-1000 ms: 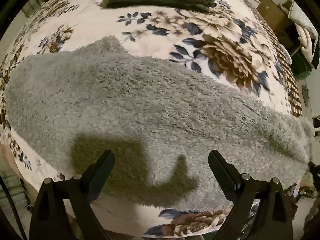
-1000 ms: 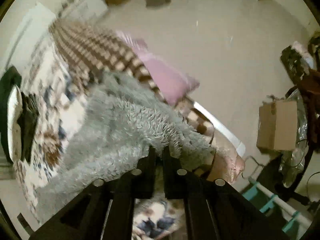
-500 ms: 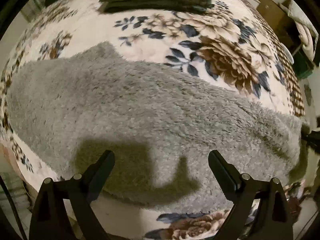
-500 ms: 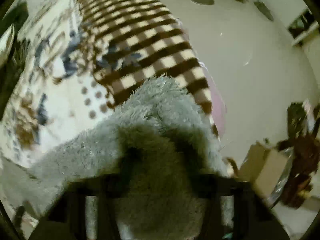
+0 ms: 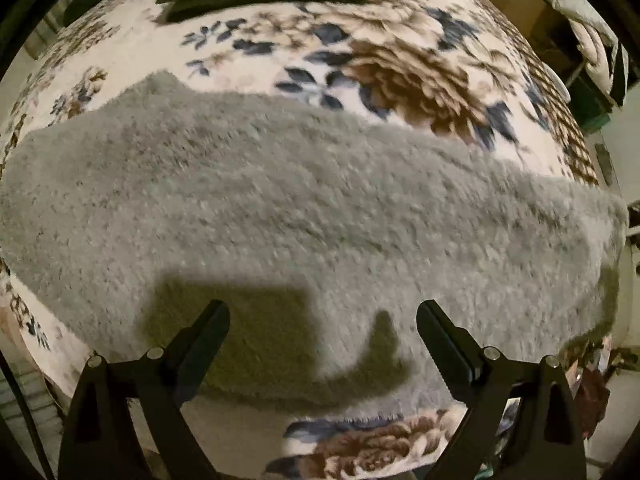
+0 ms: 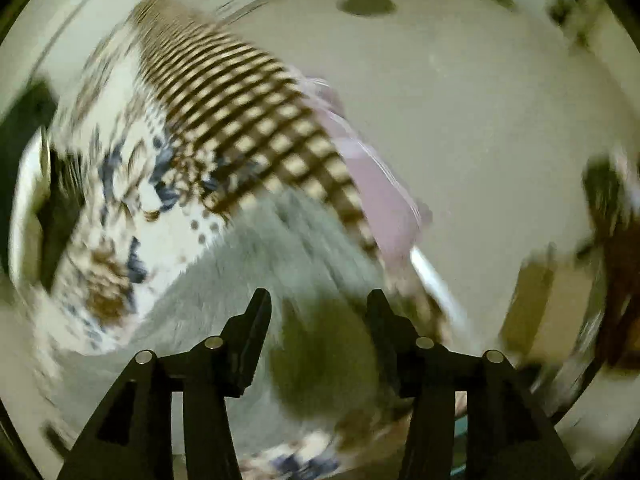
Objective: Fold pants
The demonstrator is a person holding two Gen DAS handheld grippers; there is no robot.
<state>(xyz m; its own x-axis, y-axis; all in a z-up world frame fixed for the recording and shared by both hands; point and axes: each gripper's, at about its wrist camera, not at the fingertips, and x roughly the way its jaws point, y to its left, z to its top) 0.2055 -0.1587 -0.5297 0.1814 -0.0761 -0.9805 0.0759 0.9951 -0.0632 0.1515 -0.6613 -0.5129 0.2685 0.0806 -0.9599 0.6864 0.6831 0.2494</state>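
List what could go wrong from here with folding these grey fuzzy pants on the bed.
1. The right gripper has just been opening, with nothing between its fingers; the grey pants leg end lies near the edge of the floral blanket, so it may slide off.
2. The left gripper hangs open above thick pile; a shallow pinch may catch only fluff, not the fabric.

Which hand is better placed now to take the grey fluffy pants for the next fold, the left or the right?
Probably the left. Its tongs hang open directly above the flat grey pants. The right tongs have just been opening with nothing between them, over the pants' end near the bed edge.
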